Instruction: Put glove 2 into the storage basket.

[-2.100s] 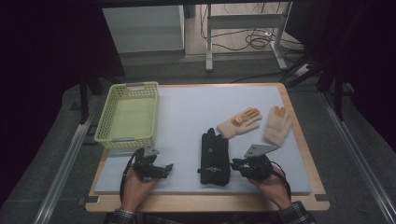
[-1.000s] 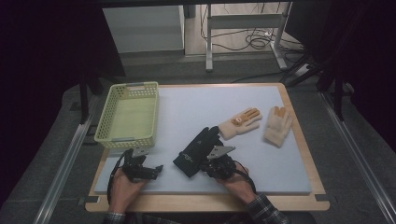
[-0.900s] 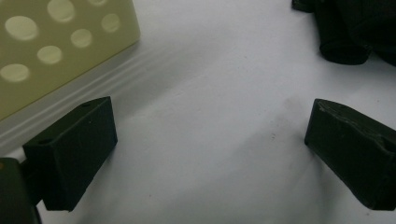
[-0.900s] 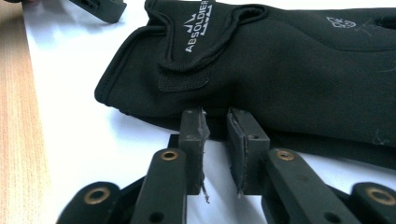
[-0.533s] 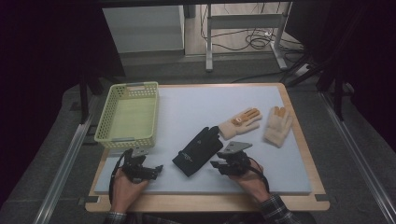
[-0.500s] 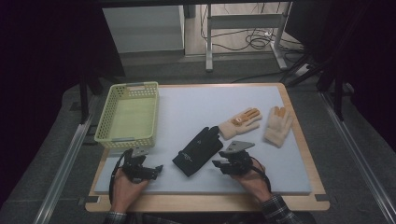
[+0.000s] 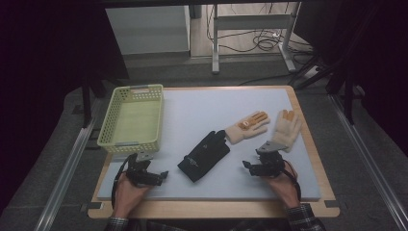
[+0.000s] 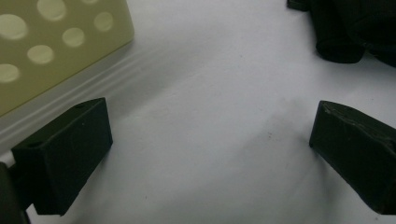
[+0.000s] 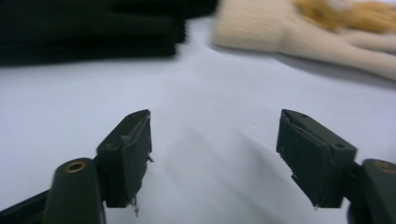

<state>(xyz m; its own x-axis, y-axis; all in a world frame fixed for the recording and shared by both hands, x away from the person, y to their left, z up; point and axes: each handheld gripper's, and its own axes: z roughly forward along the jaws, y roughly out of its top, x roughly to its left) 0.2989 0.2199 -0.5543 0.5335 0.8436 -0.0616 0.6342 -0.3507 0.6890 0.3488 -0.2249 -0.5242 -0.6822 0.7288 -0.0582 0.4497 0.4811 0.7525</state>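
Note:
A black glove [image 7: 204, 155] lies tilted on the white mat, cuff toward the front. Two beige gloves with orange print lie behind it at the right, one [image 7: 248, 126] touching the black glove's fingers and one [image 7: 286, 128] farther right. My right gripper [image 7: 246, 167] rests on the mat right of the black glove, clear of it; its jaws have just been opening and stand open with nothing between them [image 9: 215, 158]. The black glove [image 9: 88, 28] and a beige glove [image 9: 299, 32] lie ahead of it. My left gripper [image 7: 163, 175] sits open on the mat near the front left [image 8: 210, 149].
A pale green plastic basket [image 7: 132, 118] stands at the back left of the mat, its perforated wall [image 8: 51, 42] close beside my left gripper. The wooden table edge [image 7: 211, 208] runs along the front. Dark floor and metal rails surround the table.
The right gripper let go of the black glove and drew away to the right, its jaws opening. The glove stays tilted at the mat's middle. The left gripper kept still.

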